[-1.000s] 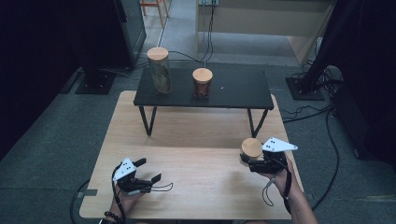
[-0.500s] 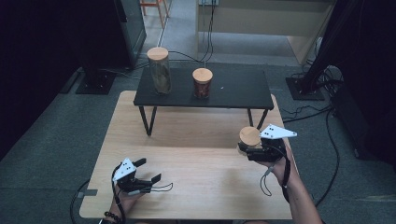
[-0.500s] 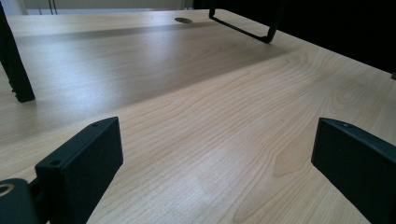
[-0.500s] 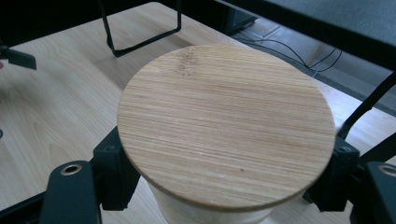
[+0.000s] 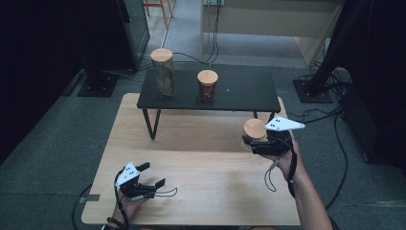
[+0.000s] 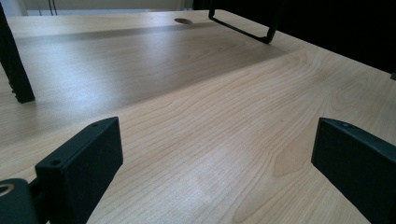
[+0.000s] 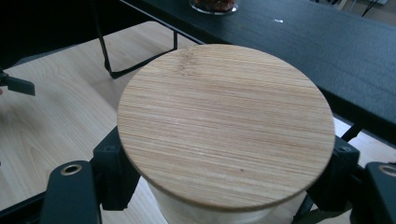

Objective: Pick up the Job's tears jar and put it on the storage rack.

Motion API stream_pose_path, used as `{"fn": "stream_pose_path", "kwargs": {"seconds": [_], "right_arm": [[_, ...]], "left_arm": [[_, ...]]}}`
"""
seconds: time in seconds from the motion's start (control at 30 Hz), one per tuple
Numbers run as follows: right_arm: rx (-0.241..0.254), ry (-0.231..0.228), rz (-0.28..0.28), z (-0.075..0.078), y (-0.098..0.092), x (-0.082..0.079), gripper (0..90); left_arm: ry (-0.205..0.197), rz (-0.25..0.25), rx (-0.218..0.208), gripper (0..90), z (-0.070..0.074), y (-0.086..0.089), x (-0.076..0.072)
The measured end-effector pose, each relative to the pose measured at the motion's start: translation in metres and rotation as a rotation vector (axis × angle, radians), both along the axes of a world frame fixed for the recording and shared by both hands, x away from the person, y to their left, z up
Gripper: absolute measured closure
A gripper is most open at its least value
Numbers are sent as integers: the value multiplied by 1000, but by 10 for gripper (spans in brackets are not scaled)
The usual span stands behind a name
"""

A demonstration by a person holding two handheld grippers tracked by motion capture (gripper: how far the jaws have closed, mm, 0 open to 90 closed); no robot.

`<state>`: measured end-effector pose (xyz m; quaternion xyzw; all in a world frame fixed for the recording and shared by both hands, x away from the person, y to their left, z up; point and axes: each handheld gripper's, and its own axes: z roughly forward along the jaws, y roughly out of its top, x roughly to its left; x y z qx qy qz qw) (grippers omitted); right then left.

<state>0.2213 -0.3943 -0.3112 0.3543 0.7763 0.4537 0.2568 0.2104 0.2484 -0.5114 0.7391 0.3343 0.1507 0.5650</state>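
A: Since a second ago the right gripper has carried its jar up and toward the black shelf; the left gripper has kept its place.

B: What is the right one holding, exactly?

A: A jar with a round bamboo lid. In the right gripper view its fingers are clenched on the pale body just under the lid, one on each side. The jar stands upright in the grip.

B: And where is the jar against the shelf?

A: In the high view it hangs just in front of the shelf's front right corner, beside its right-hand leg, with the lid a little below the shelf top in the picture. It looks clear of the bench, though I cannot tell by how much.

B: What stands on the shelf?

A: Two more jars with bamboo lids. The tall jar is at the shelf's left end, the short jar near its middle, the two apart from each other. Both are well apart from the held jar.

B: The left gripper?

A: Well in front of the shelf's left half, low over the near edge of the bench. Its fingers are released and spread wide, with bare wood between them.
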Motion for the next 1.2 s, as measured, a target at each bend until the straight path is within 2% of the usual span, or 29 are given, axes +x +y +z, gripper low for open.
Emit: {"fn": "stream_pose_path", "kwargs": {"seconds": [0.57,1.2], "right_arm": [[-6,-9,-19,26,15,26,256],[6,11,-92,43,27,63,256]], "left_arm": [[2,-2,-1,21,0,0,0],[4,-6,-2,21,0,1,1]]}}
